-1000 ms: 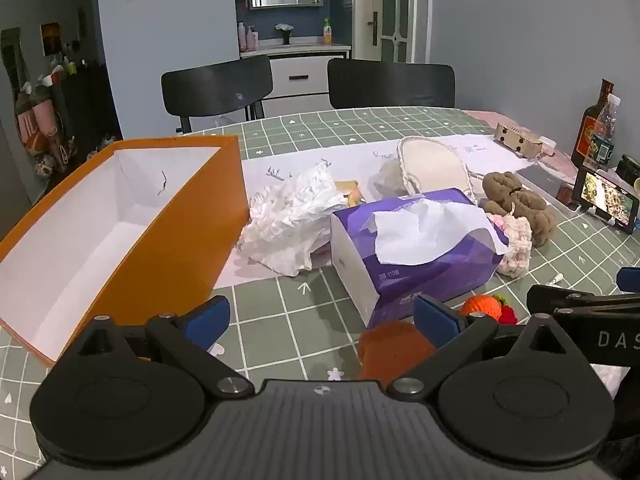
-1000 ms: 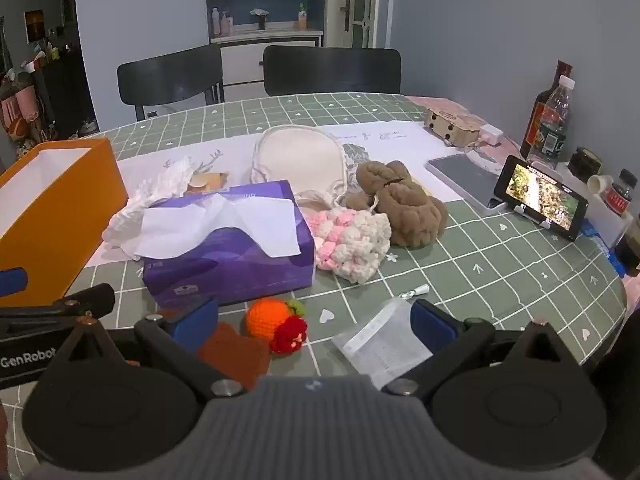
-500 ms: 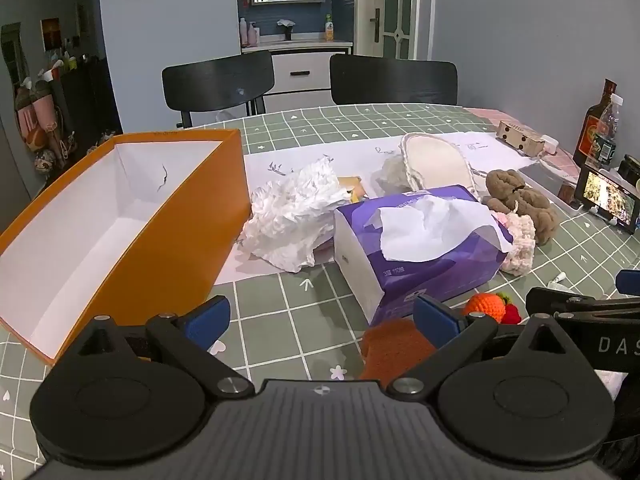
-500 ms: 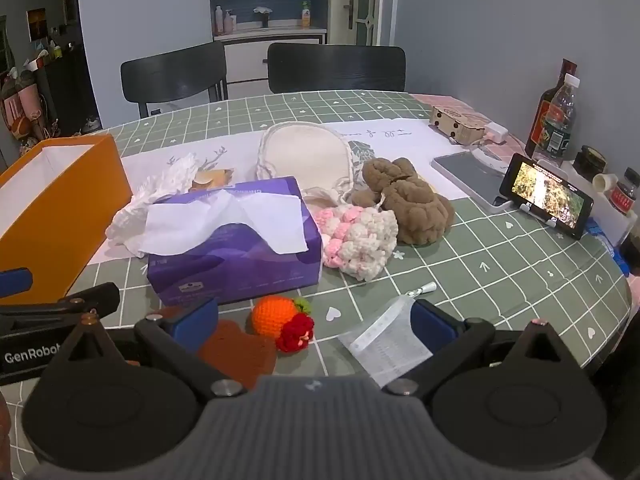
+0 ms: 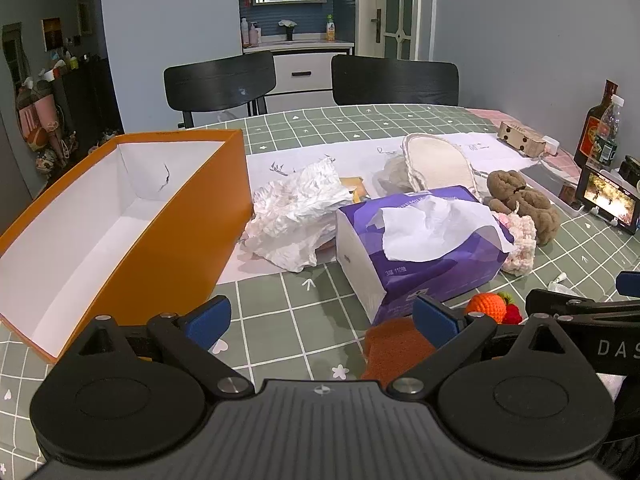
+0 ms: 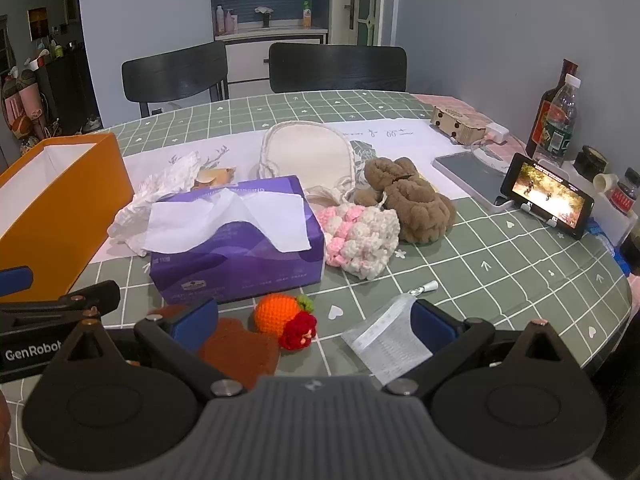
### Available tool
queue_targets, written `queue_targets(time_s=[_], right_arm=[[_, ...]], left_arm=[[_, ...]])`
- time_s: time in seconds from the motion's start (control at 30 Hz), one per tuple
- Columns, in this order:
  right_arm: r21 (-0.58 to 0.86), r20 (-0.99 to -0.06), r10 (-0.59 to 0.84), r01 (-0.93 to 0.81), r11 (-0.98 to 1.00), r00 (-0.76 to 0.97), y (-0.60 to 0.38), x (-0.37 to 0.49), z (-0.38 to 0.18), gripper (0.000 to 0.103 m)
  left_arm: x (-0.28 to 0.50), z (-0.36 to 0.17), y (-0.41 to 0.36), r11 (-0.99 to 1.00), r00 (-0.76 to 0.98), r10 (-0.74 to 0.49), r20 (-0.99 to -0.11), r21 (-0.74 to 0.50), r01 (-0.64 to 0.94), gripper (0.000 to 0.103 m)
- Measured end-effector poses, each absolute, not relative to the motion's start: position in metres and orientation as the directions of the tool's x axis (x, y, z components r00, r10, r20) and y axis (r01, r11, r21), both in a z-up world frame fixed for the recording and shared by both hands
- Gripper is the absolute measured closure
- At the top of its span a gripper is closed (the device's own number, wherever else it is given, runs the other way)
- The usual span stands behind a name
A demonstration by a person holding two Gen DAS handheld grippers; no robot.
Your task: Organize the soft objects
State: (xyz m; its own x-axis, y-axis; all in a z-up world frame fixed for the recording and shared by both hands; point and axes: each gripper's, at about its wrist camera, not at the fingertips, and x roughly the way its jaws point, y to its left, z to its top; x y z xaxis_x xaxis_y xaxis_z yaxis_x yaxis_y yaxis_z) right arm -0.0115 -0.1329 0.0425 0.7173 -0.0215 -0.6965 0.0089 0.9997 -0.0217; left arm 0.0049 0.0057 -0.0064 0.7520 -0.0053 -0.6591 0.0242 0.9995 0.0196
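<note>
Yarn fruit point(image 6: 286, 318) lies just before our tissue pack point(image 6: 236, 240), with the orange box point(image 5: 120, 216) well to the left. Both our left gripper point(image 5: 322, 318) and right gripper point(image 6: 314, 318) hang open, empty. We judge it light and squashy: pinch its orange body.

On a dining table point(image 6: 500, 264), a tissue pack point(image 6: 240, 248) is set at the centre, with an open box point(image 5: 120, 216) to its left and crumpled paper point(image 5: 296, 212) lodged between the two. A knitted pouch point(image 6: 362, 240) is pressed against the pack's right side, a plush toy point(image 6: 412, 208) just behind it. A woven bag point(image 6: 308, 156) is laid behind the pack. A crocheted fruit point(image 6: 280, 314) is placed in front, a phone point(image 6: 546, 194) propped far right.
</note>
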Motion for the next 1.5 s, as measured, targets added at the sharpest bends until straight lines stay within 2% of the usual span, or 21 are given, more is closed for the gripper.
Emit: queue_targets(time_s=[1.5], right_arm=[[-0.044, -0.677, -0.027, -0.003, 0.999, 0.736, -0.1259, -0.0179, 0.0481, 0.003]], left_arm=[[-0.0016, 0.0015, 0.0109, 1.000, 0.756, 0.008, -0.654, 0.024, 0.010, 0.000]])
